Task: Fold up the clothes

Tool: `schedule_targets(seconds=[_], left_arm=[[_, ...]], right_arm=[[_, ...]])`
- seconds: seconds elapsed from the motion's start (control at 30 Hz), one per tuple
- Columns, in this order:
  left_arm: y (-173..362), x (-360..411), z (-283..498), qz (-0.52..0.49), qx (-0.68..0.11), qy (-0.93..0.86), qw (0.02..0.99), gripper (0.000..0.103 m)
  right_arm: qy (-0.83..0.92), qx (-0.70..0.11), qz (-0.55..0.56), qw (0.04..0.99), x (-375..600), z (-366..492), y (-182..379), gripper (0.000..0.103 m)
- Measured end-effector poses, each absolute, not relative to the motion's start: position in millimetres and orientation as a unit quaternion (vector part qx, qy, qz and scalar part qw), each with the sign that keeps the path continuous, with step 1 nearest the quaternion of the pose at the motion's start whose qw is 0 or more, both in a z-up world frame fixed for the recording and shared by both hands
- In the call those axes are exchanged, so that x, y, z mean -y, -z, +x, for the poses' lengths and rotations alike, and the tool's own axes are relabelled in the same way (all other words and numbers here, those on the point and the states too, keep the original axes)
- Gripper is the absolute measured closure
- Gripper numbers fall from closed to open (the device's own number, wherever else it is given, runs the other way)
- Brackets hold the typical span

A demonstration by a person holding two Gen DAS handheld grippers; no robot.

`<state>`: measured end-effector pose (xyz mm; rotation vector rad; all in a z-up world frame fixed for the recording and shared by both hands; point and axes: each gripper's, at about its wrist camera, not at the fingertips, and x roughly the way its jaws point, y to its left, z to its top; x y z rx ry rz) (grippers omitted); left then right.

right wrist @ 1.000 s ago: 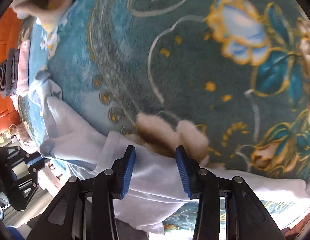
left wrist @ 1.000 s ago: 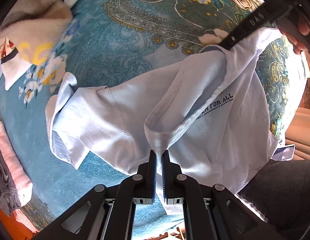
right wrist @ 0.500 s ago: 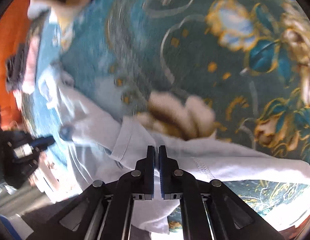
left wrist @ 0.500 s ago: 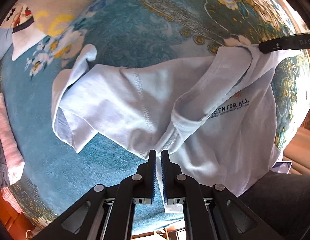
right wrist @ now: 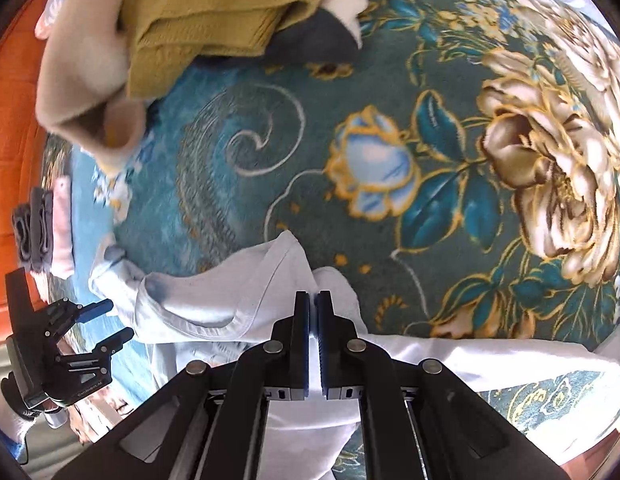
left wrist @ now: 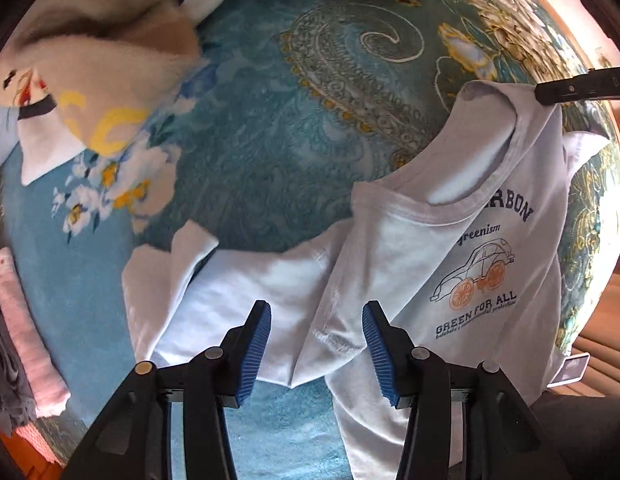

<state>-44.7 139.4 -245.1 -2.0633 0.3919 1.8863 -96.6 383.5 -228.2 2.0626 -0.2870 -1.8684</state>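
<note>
The right claw [right wrist: 313,344] pinches the white T-shirt's [left wrist: 450,264] collar; the left claw [left wrist: 316,354], just opened wide, hovers over its near sleeve.

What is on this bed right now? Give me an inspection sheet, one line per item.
Surface: teal floral blanket, mostly bare at centre.
Job's things: white T-shirt, car print up, spread flat but rumpled, one sleeve folded.
Clutter: mustard knit and beige fleece heaped at the far edge; folded pink and grey stack at the side.
Grippers: left gripper just opened, pads clear of the cloth; right gripper shut on the shirt near its collar.
Cables: nothing seen.
Surroundings: orange wood beside the bed.
</note>
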Motion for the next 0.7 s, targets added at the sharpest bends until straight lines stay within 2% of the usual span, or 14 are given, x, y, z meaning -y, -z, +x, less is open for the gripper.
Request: schedule_targets(seconds=[0.17, 0.23, 0.27, 0.4, 0.57, 0.67, 0.7], left_arm=[[266, -164, -59, -0.744, -0.153, -0.613, 0.216, 0.055], [270, -167, -63, -0.75, -0.148, -0.607, 0.218, 0.093], [271, -167, -65, -0.751, -0.143, -0.606, 0.218, 0.099], [249, -167, -87, -0.731, -0.108, -0.636, 0.224, 0.099], [205, -171, -143, -0.666, -0.127, -0.705, 0.208, 0.099], [205, -167, -160, -0.651, -0.145, -0.727, 0.166, 0.099], [208, -161, -170, -0.655, -0.145, -0.726, 0.154, 0.095]], right_arm=[[0.654, 0.094, 0.73, 0.173, -370, -100, 236, 0.1], [0.652, 0.096, 0.732, 0.172, -371, -100, 237, 0.1], [0.652, 0.099, 0.732, 0.171, -373, -100, 237, 0.1], [0.655, 0.105, 0.729, 0.166, -379, -103, 234, 0.1], [0.691, 0.11, 0.698, 0.151, -389, -129, 219, 0.1], [0.711, 0.124, 0.679, 0.133, -399, -156, 211, 0.1], [0.716, 0.129, 0.675, 0.128, -401, -164, 209, 0.1]])
